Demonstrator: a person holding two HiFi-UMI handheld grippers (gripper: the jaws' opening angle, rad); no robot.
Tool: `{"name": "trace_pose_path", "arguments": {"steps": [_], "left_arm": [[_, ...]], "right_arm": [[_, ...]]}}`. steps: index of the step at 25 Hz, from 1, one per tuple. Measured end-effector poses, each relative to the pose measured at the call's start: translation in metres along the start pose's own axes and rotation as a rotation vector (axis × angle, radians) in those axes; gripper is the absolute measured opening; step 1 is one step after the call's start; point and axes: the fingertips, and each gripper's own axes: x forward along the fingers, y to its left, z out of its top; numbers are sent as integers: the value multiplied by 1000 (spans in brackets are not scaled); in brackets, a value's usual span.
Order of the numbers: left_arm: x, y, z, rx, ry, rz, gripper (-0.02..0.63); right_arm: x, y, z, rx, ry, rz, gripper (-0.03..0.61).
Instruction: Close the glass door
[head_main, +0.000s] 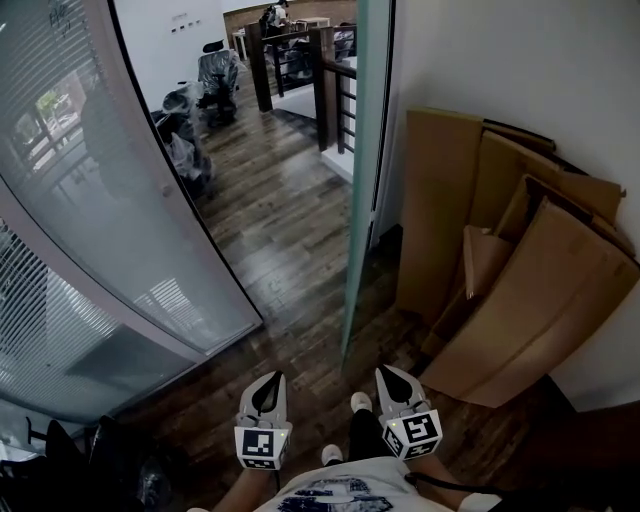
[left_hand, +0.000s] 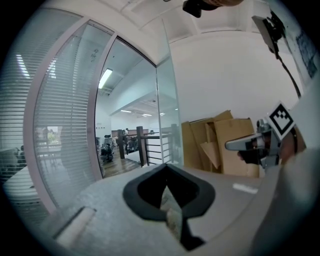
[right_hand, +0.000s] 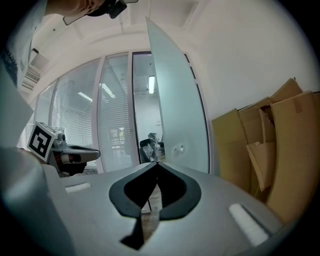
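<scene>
The frosted glass door (head_main: 362, 180) stands open, its thin edge turned toward me and running down to the wood floor just ahead. Both grippers hover low in front of it, apart from the glass. My left gripper (head_main: 275, 377) is left of the door's edge, its jaws shut with nothing between them. My right gripper (head_main: 385, 370) is just right of that edge, also shut and empty. In the left gripper view the door (left_hand: 167, 100) rises ahead of the left gripper (left_hand: 166, 165). In the right gripper view the door panel (right_hand: 175, 115) fills the middle, beyond the right gripper (right_hand: 156, 163).
Large cardboard sheets (head_main: 520, 260) lean on the right wall. A curved frosted glass partition with blinds (head_main: 120, 220) runs along the left. Through the doorway are office chairs (head_main: 215, 75) and a dark wooden railing (head_main: 330, 90). The person's shoes (head_main: 360, 402) show below.
</scene>
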Motion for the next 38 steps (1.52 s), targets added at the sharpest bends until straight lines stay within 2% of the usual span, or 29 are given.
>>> {"name": "trace_pose_path", "arguments": {"steps": [15, 22, 28, 31, 33, 38], "left_arm": [[97, 32, 34, 6, -11, 118, 0], [133, 39, 45, -30, 11, 178, 0], [157, 47, 49, -3, -7, 233, 1], [165, 47, 54, -1, -10, 261, 0], [166, 47, 56, -3, -10, 280, 0], [164, 47, 56, 2, 1, 300, 0]], "right_arm": [[114, -59, 42, -14, -19, 127, 8], [154, -83, 47, -15, -1, 192, 8], [178, -96, 44, -29, 47, 275, 8], [188, -98, 41, -38, 72, 347, 11], [194, -94, 35, -52, 99, 418, 88], [204, -84, 21, -138, 93, 570, 176]]}}
